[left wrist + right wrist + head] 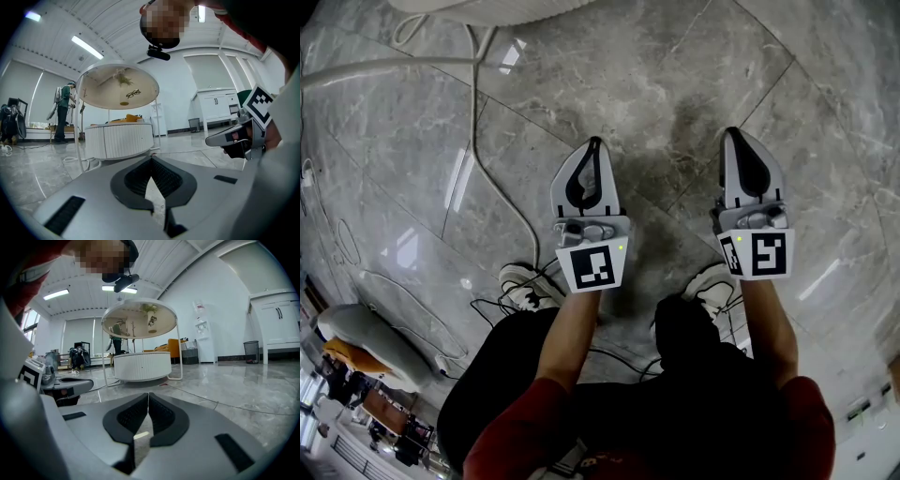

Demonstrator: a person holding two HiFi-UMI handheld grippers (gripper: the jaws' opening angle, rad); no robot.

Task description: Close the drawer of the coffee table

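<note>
Ahead, the round white coffee table (142,366) stands on the marble floor (675,112), well apart from both grippers; the left gripper (595,142) and right gripper (732,132) have fingers pressed together, empty.

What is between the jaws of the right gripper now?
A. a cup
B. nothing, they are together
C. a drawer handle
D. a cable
B: the jaws of the right gripper meet tip to tip with nothing between them; the coffee table stands apart, across the floor.
</note>
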